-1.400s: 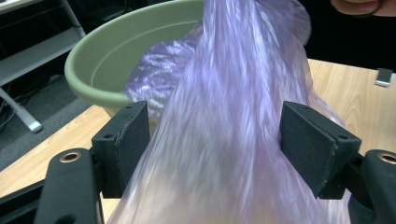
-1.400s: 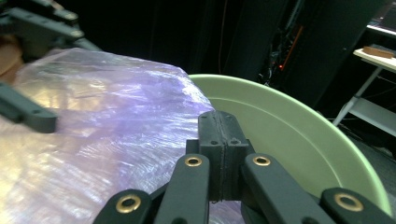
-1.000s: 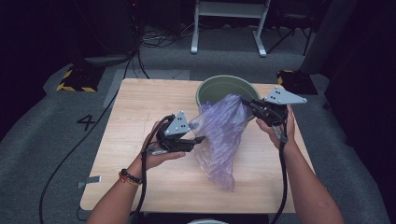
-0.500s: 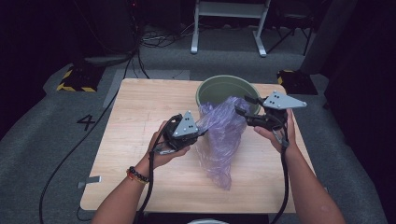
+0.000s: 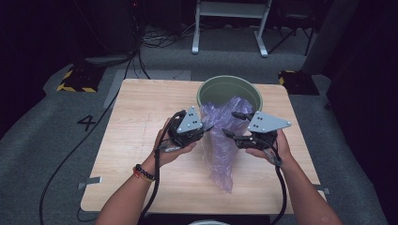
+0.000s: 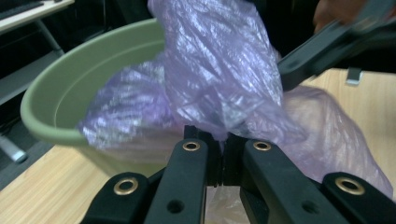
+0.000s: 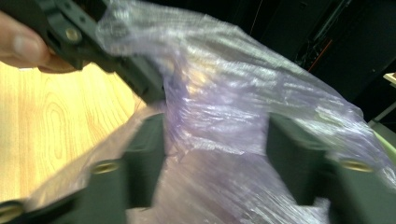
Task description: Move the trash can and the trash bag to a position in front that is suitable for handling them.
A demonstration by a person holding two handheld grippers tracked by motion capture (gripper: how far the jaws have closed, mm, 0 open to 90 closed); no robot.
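Observation:
A crumpled purple plastic bag [image 5: 220,145] hangs in front of a green bucket [image 5: 213,89] and trails onto the wooden table [image 5: 141,108]. My left gripper [image 5: 205,127] is shut on the bag's upper left edge; in the left gripper view the film [image 6: 219,70] is pinched where the jaws meet [image 6: 219,140]. My right gripper [image 5: 229,124] faces it from the right. Its jaws opened off the bag and have just been closing a little. In the right gripper view, bag film [image 7: 224,116] lies loose in the wide gap [image 7: 217,156] and no pad presses on it.
The bucket [image 6: 60,98] stands at the table's far edge, right behind the bag. Cables trail from both grippers over the near table edge. The floor around holds a white frame [image 5: 230,23] and yellow-black blocks [image 5: 75,79].
The left gripper moved right to the bag and shut on its edge. The right gripper let go of the bag's top, opened, and dropped toward me. The bag now hangs from the left gripper.

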